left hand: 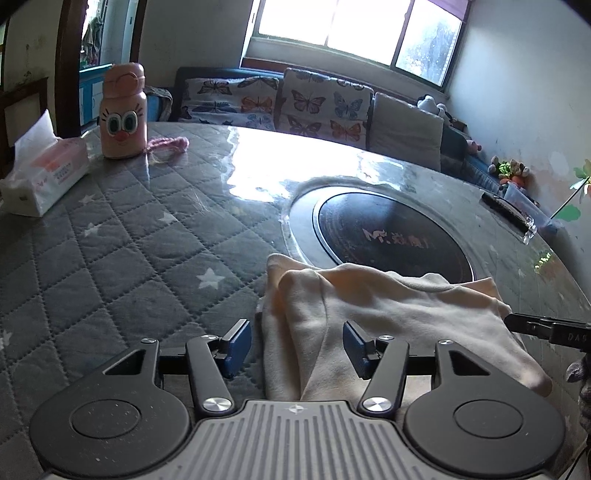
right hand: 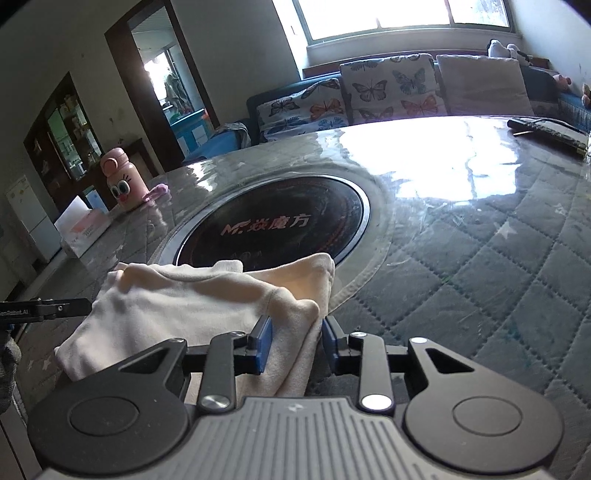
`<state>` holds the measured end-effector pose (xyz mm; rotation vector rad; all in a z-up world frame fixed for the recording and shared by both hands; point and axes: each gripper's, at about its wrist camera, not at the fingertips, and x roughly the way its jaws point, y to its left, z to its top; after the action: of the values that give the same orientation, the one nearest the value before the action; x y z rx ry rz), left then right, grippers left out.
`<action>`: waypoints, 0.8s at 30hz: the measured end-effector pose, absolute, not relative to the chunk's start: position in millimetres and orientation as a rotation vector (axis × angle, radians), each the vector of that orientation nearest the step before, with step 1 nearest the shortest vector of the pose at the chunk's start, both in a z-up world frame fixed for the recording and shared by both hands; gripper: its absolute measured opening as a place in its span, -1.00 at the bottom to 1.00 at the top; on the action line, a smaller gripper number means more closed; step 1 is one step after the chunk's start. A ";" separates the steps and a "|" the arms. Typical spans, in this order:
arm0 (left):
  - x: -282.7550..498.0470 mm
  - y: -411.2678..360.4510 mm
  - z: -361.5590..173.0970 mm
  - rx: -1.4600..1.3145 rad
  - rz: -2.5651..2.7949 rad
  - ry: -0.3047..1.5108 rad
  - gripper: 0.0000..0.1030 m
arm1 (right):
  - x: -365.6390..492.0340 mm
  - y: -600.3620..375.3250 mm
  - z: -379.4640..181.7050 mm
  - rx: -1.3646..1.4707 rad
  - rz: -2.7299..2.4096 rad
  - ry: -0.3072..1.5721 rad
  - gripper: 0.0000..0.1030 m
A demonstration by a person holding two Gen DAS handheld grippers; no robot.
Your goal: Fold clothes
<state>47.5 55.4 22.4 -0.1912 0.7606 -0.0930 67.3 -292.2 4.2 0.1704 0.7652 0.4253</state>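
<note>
I see a cream garment point(left hand: 388, 317) lying partly folded on the quilted table point(left hand: 122, 236), its far edge overlapping the round black hob point(left hand: 388, 229) set into the tabletop. My left gripper point(left hand: 297, 341) is released, jaws spread across the garment's left edge. My right gripper point(right hand: 297, 343) is also released, its jaws either side of the right-hand fold without clamping. A pink bottle point(left hand: 122, 110) and a tissue pack point(left hand: 42, 173) stand well apart.

Place: I'm working in a home living-dining room.
Upper frame: sofa point(left hand: 280, 99) with butterfly cushions beneath a window point(left hand: 354, 29).
Centre: quilted table point(left hand: 110, 236) with inset cooktop point(left hand: 391, 232).
Left: cartoon bottle point(left hand: 123, 110), tissue box point(left hand: 44, 173).
</note>
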 end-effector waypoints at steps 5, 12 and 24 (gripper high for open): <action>57.1 57.6 13.9 -0.237 -0.089 0.798 0.04 | 68.9 -288.5 3.8 0.151 0.425 0.762 -0.41; 59.5 61.2 9.4 -0.298 -0.118 0.802 -0.37 | 70.5 -288.1 2.6 0.156 0.421 0.761 -0.64; 60.8 57.5 8.9 -0.290 -0.127 0.797 -0.35 | 74.0 -284.1 1.6 0.147 0.408 0.751 -0.57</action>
<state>60.8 57.5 8.9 -0.2902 0.7970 -0.1269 74.0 -284.1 1.6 0.1469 0.7515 0.4075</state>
